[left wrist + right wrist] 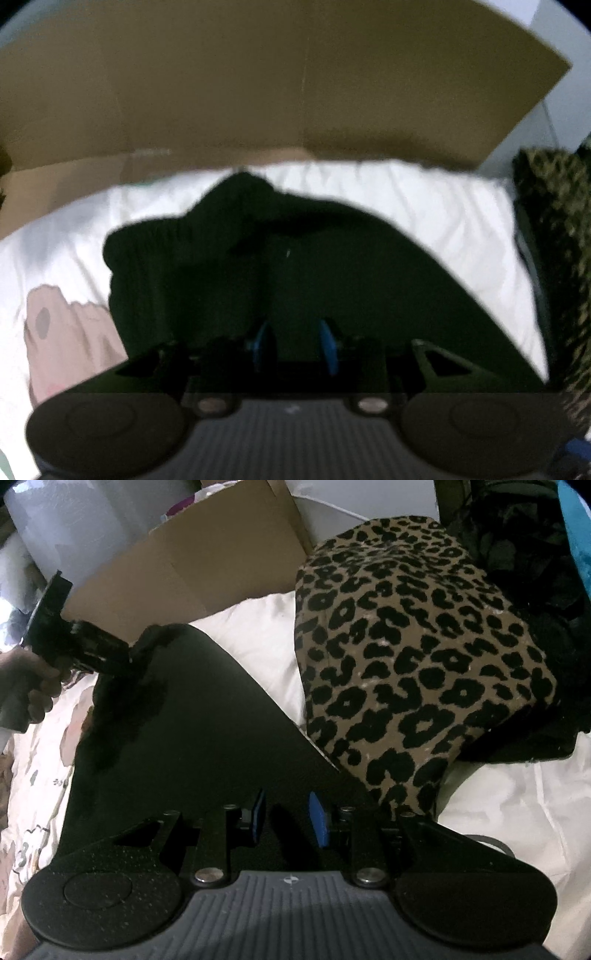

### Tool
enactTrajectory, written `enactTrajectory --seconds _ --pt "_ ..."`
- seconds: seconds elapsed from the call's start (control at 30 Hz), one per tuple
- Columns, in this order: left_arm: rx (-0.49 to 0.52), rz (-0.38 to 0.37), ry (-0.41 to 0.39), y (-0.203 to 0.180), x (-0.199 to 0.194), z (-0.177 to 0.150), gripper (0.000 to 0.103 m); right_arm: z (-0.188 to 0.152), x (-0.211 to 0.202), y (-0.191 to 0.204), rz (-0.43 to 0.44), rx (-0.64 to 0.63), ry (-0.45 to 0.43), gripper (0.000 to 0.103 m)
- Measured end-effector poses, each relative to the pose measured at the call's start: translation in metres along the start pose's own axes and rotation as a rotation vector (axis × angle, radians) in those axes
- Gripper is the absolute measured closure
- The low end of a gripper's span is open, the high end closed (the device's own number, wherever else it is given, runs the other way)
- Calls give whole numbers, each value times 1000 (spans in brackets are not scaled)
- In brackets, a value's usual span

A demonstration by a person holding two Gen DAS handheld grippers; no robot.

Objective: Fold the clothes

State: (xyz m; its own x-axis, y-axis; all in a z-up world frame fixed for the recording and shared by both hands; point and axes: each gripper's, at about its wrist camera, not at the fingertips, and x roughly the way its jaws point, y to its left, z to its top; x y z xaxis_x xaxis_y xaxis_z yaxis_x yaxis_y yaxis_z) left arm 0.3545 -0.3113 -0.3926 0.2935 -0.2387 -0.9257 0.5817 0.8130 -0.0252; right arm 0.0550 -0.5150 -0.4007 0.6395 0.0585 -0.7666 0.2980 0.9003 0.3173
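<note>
Black garment spread on the bed.
Left tool clamps its far corner; right tool grips the near edge beside leopard cloth.

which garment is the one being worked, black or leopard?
The plain black garment: left gripper grips its far edge. The leopard-print one lies untouched to its right.

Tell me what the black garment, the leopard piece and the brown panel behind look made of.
Black garment: soft matte knit, probably; it drapes and bunches, no sheen.
Leopard piece: printed woven or brushed fabric, slightly fuzzy; exact fibre unclear.
Brown panel: cardboard, flat, dull, with a fold crease.
</note>
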Motion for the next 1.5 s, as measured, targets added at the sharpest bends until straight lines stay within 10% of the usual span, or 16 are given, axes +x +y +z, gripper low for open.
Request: enactTrajectory --seconds 0.7,1.07,1.5 --pt "-53 -26 -34 43 -36 5 69 -3 -25 -42 -104 54 3 70" --pt "82 -63 -19 36 -44 -39 69 -1 -40 -28 -65 44 -29 70" --pt "137 97 36 48 -11 -42 49 -19 -13 5 -38 10 86 70"
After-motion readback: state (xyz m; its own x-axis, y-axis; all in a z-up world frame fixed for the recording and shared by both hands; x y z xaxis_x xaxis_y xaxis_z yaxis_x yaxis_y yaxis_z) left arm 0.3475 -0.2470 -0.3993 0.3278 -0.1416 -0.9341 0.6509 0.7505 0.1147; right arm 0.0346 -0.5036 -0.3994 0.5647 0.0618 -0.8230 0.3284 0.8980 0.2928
